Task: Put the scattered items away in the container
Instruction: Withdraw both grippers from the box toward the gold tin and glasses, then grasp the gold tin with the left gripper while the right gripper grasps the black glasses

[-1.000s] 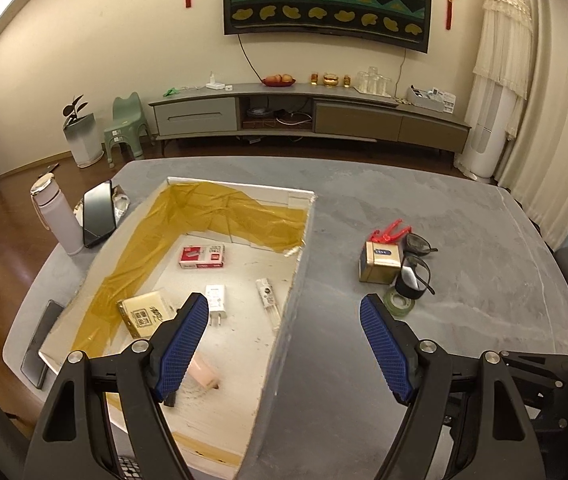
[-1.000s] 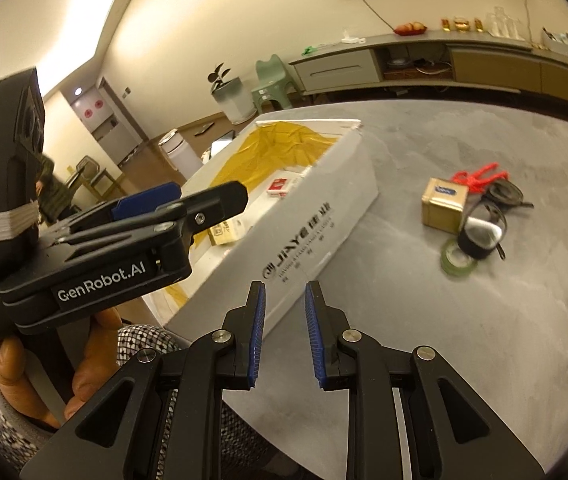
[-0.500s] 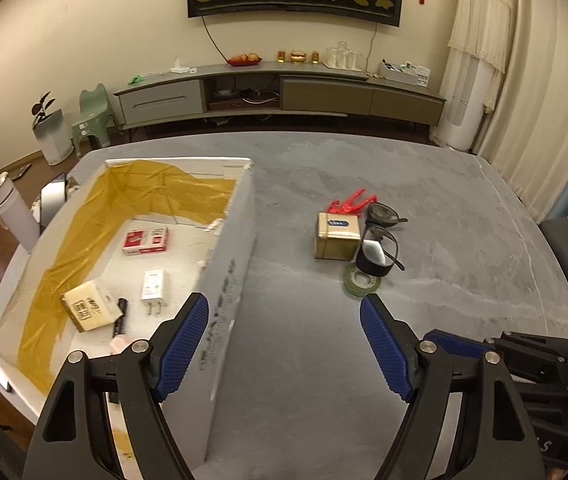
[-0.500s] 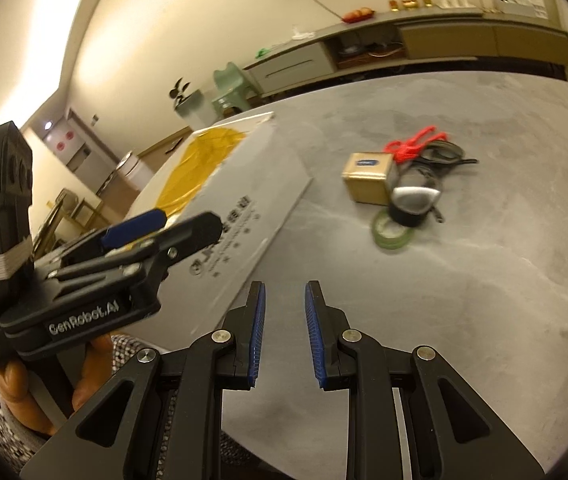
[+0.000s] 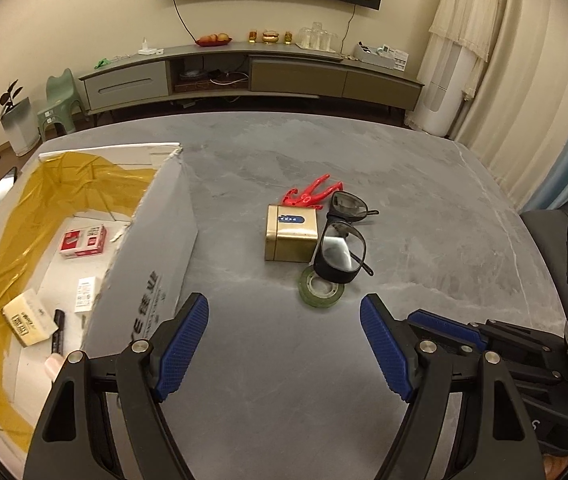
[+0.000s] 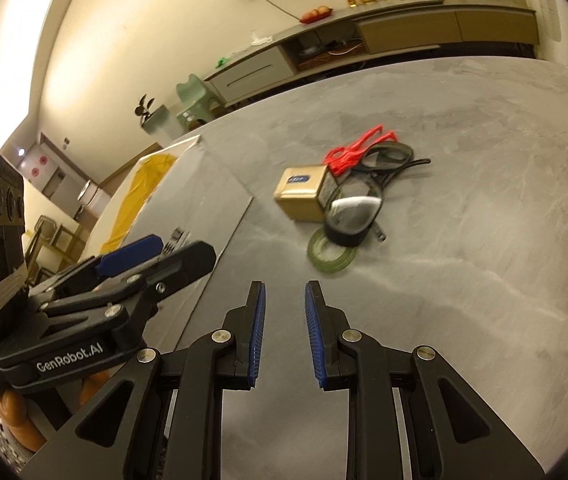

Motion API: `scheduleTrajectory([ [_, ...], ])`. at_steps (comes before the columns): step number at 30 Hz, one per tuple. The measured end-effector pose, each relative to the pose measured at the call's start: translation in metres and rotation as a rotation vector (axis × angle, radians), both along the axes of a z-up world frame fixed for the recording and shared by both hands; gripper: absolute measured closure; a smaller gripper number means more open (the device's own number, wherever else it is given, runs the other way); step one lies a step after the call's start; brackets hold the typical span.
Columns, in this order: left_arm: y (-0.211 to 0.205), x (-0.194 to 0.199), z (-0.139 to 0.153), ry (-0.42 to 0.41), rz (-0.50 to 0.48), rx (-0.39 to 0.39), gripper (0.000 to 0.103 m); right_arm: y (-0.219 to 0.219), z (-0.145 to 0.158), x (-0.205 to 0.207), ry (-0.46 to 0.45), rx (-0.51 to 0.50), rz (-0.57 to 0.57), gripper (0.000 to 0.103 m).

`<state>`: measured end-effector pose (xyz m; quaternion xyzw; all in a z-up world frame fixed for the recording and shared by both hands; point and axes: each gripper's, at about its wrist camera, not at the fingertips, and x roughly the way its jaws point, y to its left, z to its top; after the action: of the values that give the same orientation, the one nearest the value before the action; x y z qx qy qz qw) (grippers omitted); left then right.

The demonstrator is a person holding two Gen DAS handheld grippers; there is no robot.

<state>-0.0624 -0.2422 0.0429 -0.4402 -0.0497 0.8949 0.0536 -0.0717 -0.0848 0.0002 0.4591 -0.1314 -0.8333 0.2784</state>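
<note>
Both grippers hang empty above the grey, marble-veined desk (image 5: 424, 184), aimed at the small heap that remains outside the box, which reads as a reach just beginning rather than a grasp. The left gripper (image 5: 284, 344) has its ribbed blue fingers (image 5: 182, 344) spread wide, a gap that would suit the blocky gold tin (image 5: 290, 236); the right gripper (image 6: 283, 334) shows only a narrow slot between its fingers, nothing in it, better matched to something thin. The heap sits near the middle of the desk, just right of the box: the tin with its brushed metal sides and dark label, a red plastic clip (image 5: 310, 194) touching its far edge, black-framed glasses (image 5: 342, 246) propped against the tin with one lens resting on a flat green tape roll (image 5: 321, 290). That leaning makes the glasses the awkward piece, likely to slide if the tin goes first. The white cardboard box (image 5: 156, 256), lined with crinkled yellow film, stands at the left and already holds a red pack (image 5: 83, 241), a yellow block (image 5: 30, 318), a marker (image 5: 59, 330) and a white adapter (image 5: 86, 294).
</note>
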Motion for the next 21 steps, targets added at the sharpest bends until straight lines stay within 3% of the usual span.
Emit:
scheduleTrajectory([
  [13, -0.005, -0.053, -0.024, -0.050, 0.015, 0.092, 0.024, 0.004, -0.011, -0.057, -0.043, -0.015, -0.074, 0.078],
  [19, -0.009, -0.072, -0.030, -0.059, 0.030, 0.137, 0.024, 0.005, -0.022, -0.081, -0.081, -0.042, -0.113, 0.072],
  [21, -0.010, -0.075, -0.032, -0.056, 0.033, 0.142, 0.024, 0.006, -0.025, -0.090, -0.096, -0.054, -0.129, 0.066],
])
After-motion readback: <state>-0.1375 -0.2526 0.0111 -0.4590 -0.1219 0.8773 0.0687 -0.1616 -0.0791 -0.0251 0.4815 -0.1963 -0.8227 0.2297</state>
